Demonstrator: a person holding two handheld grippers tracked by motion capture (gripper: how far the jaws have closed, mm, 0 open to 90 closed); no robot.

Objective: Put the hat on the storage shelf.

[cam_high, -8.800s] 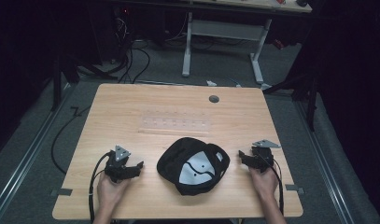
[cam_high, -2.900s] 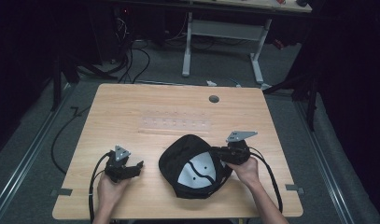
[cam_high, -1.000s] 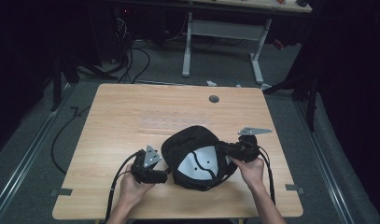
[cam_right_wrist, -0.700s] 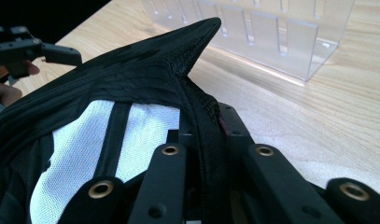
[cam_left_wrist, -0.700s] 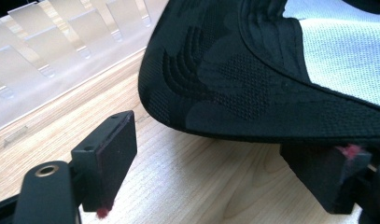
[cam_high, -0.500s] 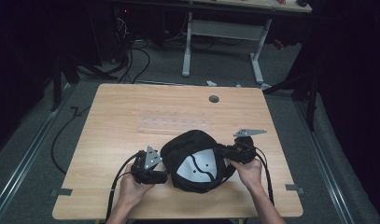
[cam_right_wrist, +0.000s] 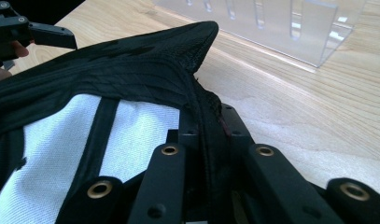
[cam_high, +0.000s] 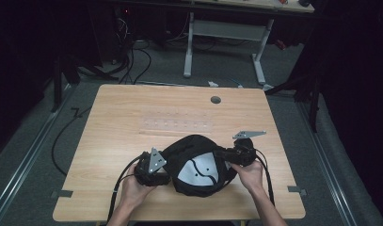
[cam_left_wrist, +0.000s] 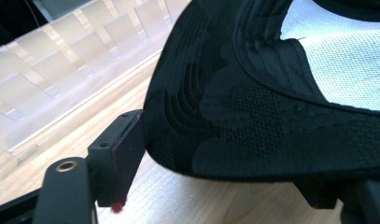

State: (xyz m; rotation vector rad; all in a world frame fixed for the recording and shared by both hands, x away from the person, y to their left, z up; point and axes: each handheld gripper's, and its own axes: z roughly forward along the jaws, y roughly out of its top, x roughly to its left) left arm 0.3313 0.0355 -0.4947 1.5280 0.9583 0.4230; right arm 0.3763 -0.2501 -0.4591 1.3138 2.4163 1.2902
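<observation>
The right gripper [cam_right_wrist: 211, 144] has its jaws pressed together on the rim of a black cap [cam_high: 196, 162], the fabric edge pinched between them. The left gripper [cam_left_wrist: 215, 172] is spread: one jaw stands just left of the cap's rim, the other shows under the rim at the right, so the rim sits in the gap but is not clamped.

In the high view the left gripper [cam_high: 151, 169] is at the cap's left side and the right gripper [cam_high: 227, 155] at its right side, each held in a hand. The cap lies upside down near the front edge of the table [cam_high: 114, 113], its pale lining facing up. A clear plastic rack [cam_high: 177, 126] lies just beyond the cap, toward the middle of the table.

The step in hand looks like getting a two-sided hold on the cap: one side is held, the other is being lined up. The next move likely calls for the left jaws to close on the rim, firmly enough that the soft fabric doesn't slip out, before the cap is lifted or turned.
</observation>
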